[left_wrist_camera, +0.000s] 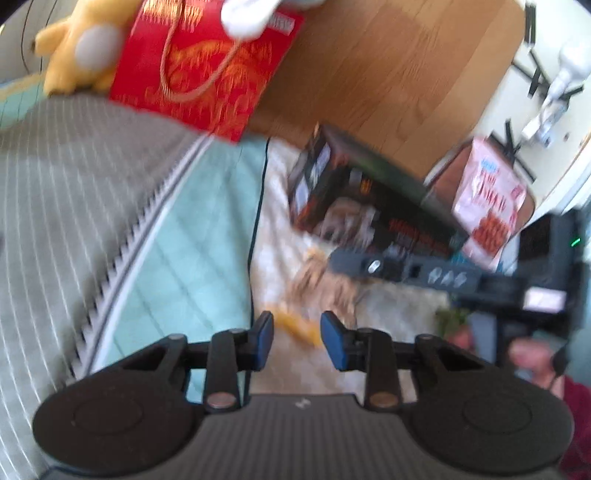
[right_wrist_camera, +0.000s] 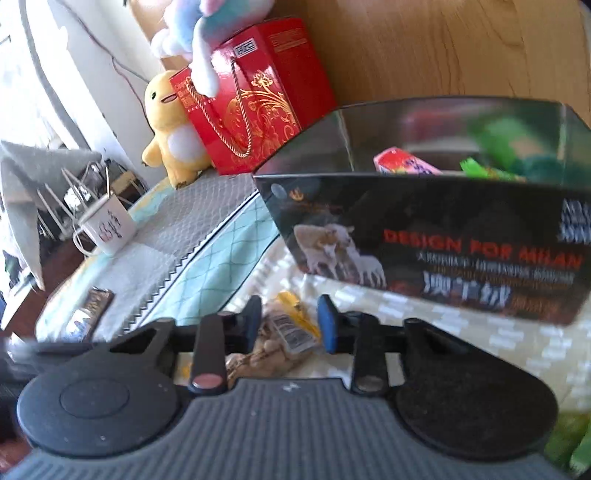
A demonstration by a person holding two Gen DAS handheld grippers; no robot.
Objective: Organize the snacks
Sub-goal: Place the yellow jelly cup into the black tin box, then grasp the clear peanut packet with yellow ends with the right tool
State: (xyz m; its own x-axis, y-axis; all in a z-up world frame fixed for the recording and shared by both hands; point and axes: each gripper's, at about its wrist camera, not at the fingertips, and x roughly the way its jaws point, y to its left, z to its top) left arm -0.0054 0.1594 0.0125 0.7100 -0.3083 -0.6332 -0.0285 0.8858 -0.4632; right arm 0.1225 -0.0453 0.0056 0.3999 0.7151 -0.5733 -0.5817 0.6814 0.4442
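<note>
A black open box [right_wrist_camera: 443, 240] printed "DESIGN FOR MILAN" stands on the bed and holds a pink packet [right_wrist_camera: 406, 162] and green packets [right_wrist_camera: 495, 170]. It also shows in the left wrist view [left_wrist_camera: 369, 206], with a pink snack bag [left_wrist_camera: 487, 199] at its right end. A clear packet of peanuts with a yellow edge [right_wrist_camera: 284, 332] lies between my right gripper's [right_wrist_camera: 290, 323] open fingers, not clamped. In the left wrist view the same packet [left_wrist_camera: 317, 291] lies just ahead of my open left gripper [left_wrist_camera: 297, 341]. The other gripper's black bar [left_wrist_camera: 406, 271] crosses that view.
A red gift bag [right_wrist_camera: 258, 103], a yellow plush duck [right_wrist_camera: 170, 125] and a pastel plush [right_wrist_camera: 207, 33] stand against the wooden headboard [right_wrist_camera: 443, 48]. A white mug [right_wrist_camera: 107, 229] and a dark small packet [right_wrist_camera: 92, 302] sit on the grey blanket at left.
</note>
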